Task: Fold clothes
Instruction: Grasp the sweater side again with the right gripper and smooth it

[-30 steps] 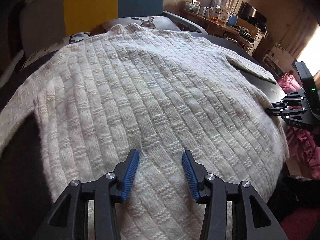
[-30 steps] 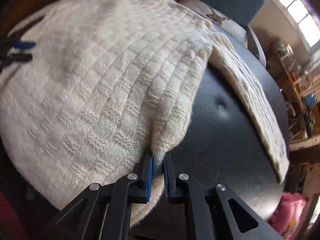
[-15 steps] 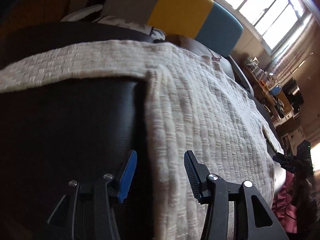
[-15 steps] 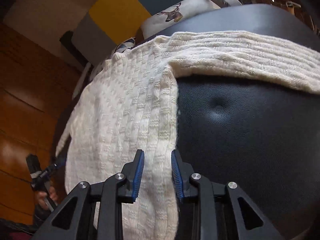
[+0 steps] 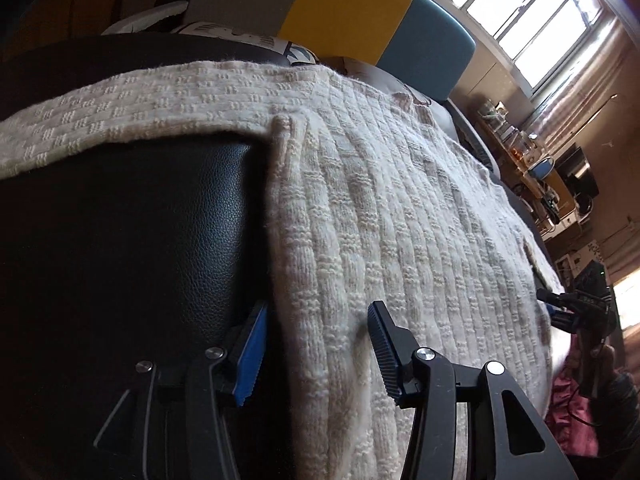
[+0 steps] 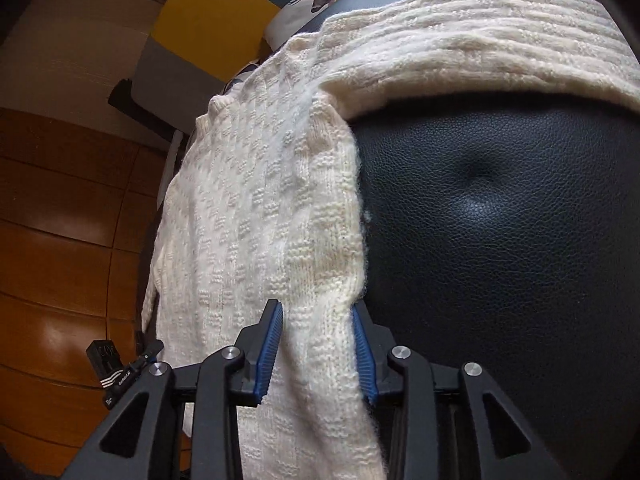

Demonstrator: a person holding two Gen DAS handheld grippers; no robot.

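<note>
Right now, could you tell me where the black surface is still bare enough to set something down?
Two bare patches of black leather surface: one below the sweater's left sleeve, one below its right sleeve. The middle is covered by knit, and both side hems have jaws straddling them.

Bright window [image 5: 516,20] glare, dim shadowed foreground, fisheye-warped edges.

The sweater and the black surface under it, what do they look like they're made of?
The cream sweater looks like a chunky wool or wool-like knit: raised basket-weave blocks and fuzzy edges. The black cushion looks like leather or faux leather: fine pebbled grain, soft sheen and a tufted dimple.
</note>
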